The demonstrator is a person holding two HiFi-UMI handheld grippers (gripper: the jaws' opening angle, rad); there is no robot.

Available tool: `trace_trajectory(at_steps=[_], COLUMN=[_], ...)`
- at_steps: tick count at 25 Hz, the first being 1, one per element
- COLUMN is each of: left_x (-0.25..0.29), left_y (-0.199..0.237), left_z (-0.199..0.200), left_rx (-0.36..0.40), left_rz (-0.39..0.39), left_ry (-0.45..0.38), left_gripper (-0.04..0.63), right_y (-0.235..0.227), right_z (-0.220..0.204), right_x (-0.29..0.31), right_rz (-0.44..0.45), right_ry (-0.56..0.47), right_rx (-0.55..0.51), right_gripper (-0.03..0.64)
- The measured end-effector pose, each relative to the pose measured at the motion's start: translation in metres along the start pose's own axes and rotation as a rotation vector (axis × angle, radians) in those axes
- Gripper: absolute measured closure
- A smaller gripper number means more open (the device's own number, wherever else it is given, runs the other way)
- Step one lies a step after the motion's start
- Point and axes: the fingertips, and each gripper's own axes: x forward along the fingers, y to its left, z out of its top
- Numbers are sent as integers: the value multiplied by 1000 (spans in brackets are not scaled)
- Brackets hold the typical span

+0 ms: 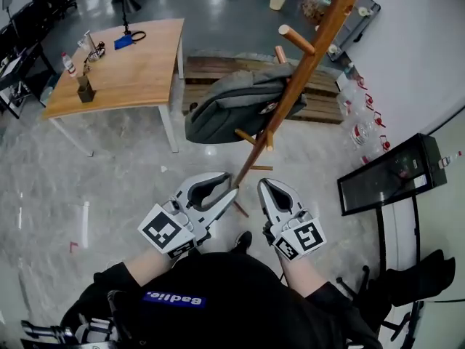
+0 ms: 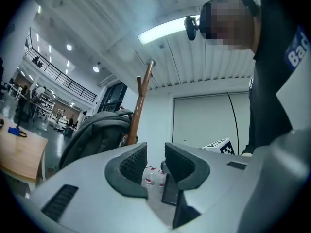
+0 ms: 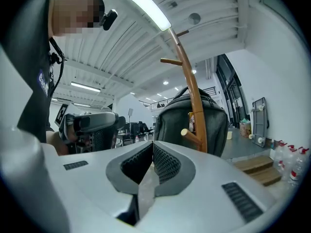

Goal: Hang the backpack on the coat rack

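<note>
Backpack (image 1: pixel 231 111): grey, hangs off the floor on the coat rack (image 1: pixel 309 64), slumped against the pole on the side towards the table. The peg that carries it is hidden by the bag.
Coat rack: slanted wooden pole with stubby angled pegs; its foot is on the grey floor just in front of the person.
Left gripper (image 2: pixel 155 153): jaws apart, nothing between them. It is held low near the person's torso, close to the foot of the rack and well apart from the backpack.
Right gripper (image 3: pixel 152 150): jaws pressed together on nothing. It is held beside the left one, across the pole from it.
Table (image 1: pixel 145 71): wooden, beyond the backpack to the left, with small items on top.
Water bottles (image 1: pixel 361 122): cluster by the white wall, to the right.
Wooden platform (image 1: pixel 218 70): low boards behind the rack.
</note>
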Motion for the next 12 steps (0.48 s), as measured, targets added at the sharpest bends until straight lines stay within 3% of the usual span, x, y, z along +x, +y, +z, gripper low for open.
trace_trajectory(at_steps=[5,12], left_x=[-18,-12], left_y=[-21,-47], left_z=[-19,-63], left_rx=[-32,-9], left_rz=[-23,34], left_ry=[37,124], left_gripper=[474,526], right_y=[26,41], right_z=[-13,-23], right_x=[-20,-41], right_rz=[-1,110], right_ry=[17,47], right_rx=[20,20], right_gripper=[609,609])
